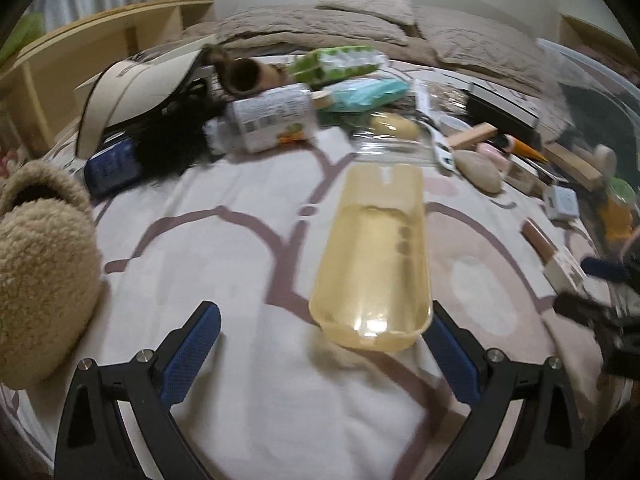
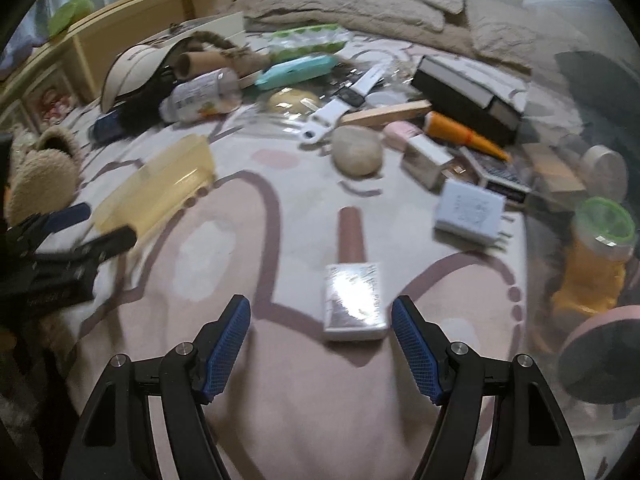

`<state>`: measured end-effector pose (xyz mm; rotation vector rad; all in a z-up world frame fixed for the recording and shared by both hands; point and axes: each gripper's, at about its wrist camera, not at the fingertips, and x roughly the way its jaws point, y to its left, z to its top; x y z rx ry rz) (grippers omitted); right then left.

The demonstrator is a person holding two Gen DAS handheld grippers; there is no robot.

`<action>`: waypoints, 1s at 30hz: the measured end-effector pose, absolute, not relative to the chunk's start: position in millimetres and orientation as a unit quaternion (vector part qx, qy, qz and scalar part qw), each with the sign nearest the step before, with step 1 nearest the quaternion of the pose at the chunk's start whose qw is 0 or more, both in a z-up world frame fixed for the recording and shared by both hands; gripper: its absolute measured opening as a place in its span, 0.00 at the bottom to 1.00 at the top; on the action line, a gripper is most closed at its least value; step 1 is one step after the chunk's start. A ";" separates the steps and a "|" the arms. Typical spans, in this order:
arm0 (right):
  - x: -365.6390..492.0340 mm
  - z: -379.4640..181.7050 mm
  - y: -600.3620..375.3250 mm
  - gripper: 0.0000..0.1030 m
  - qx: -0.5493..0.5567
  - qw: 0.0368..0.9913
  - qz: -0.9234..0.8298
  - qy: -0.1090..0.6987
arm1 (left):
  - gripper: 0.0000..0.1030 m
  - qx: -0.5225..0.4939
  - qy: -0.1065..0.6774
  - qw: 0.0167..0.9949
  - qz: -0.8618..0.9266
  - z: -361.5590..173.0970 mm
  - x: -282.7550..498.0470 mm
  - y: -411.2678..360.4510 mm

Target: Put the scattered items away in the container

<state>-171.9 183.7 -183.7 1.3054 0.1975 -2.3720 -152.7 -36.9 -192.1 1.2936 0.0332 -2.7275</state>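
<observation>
Container (image 1: 592, 76): we see a clear plastic bin wall at the far right of the left wrist view; its inside is hard to read.
Bedspread (image 1: 224, 272): we note a pale patterned cover filling the middle of both views, soft beneath everything.
Yellow tray (image 1: 372, 256): we find it at centre of the left wrist view, its near end between the jaws; translucent, we judge it light, stiff and slippery. We would take it across its short near end or by one long rim.
Boxed tube (image 2: 354, 300): we find it at lower centre of the right wrist view, glossy white box nearest us, brown tube end pointing away; we judge it light, firm-edged and slick. We would take it across the box's flat sides.
Left gripper (image 1: 320, 344): jaws spread wide, tilted down, the right pad beside the tray's edge, nothing clamped.
Right gripper (image 2: 322, 340): jaws apart, pitched down, the box just ahead toward the right pad, no contact that we can see.
</observation>
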 end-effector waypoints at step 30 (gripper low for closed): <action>-204.3 -186.7 196.9 0.73 0.487 0.269 -0.831 -0.023 | 0.52 0.437 0.029 -0.022 -0.899 -198.6 -169.4 -21.9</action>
